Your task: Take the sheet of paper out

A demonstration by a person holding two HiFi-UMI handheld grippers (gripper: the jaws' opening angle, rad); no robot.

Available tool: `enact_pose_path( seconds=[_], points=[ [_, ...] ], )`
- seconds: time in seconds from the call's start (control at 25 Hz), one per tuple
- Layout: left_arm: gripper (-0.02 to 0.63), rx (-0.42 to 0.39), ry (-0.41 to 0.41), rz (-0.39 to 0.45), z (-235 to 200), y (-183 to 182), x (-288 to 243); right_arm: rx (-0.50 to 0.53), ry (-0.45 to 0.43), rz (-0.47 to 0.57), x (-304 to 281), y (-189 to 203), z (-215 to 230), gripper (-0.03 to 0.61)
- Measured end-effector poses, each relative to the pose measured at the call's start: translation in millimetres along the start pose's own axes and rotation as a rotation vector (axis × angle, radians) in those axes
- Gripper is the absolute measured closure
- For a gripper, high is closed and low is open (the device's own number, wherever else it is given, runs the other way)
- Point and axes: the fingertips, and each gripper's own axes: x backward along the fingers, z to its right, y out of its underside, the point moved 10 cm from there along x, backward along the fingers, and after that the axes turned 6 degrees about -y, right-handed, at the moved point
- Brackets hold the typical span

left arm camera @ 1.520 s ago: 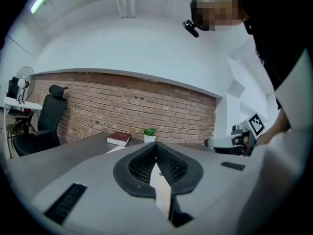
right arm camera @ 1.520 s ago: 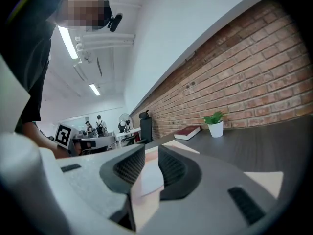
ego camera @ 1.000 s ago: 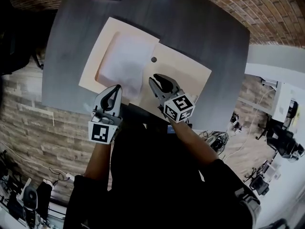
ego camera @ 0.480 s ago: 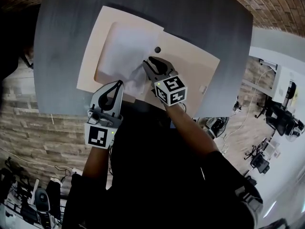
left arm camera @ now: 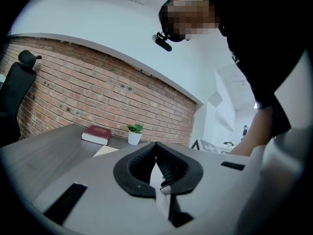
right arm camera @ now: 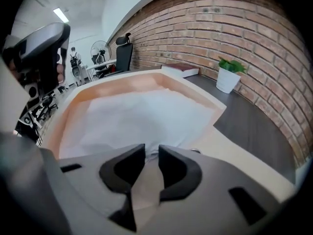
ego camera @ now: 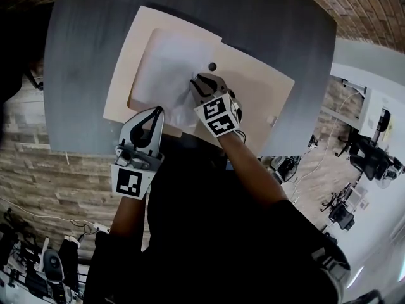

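A white sheet of paper [ego camera: 166, 68] lies in the left half of an open beige folder [ego camera: 256, 90] on the dark grey table [ego camera: 272, 18]. My right gripper [ego camera: 201, 82] is at the sheet's near right edge and shut on it. In the right gripper view the paper [right arm camera: 142, 114] wrinkles into the narrow slot between the jaws of the right gripper [right arm camera: 151, 153]. My left gripper [ego camera: 154, 113] hovers shut and empty at the folder's near edge, left of the right gripper. The left gripper view shows the left gripper [left arm camera: 156, 150] with its tips together.
A red book [right arm camera: 181, 70] and a small potted plant [right arm camera: 229, 76] stand at the table's far side by the brick wall; both the book [left arm camera: 96, 134] and the plant [left arm camera: 134, 134] also show in the left gripper view. A dark snap button [ego camera: 212, 66] sits on the folder. An office chair [right arm camera: 123, 53] stands beyond.
My right gripper moved forward over the folder to the sheet's edge and shut on it, bunching the paper. The left gripper stayed roughly where it was.
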Motion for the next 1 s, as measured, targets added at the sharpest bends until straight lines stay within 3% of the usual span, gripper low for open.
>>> enact_pose_path(
  seconds=[0.28,0.48,1.0],
  points=[
    [0.618,-0.005,-0.004,0.018,0,-3,-2,0.058,-0.050,-0.014,-1,-2,-1,0.557],
    [0.618,-0.016,0.006,0.016,2,-4,-4,0.067,-0.060,0.004,10,2,4,0.561],
    [0.618,-0.044,-0.071,0.020,27,-5,8,0.082,0.013,0.096,85,53,31,0.563]
  ],
)
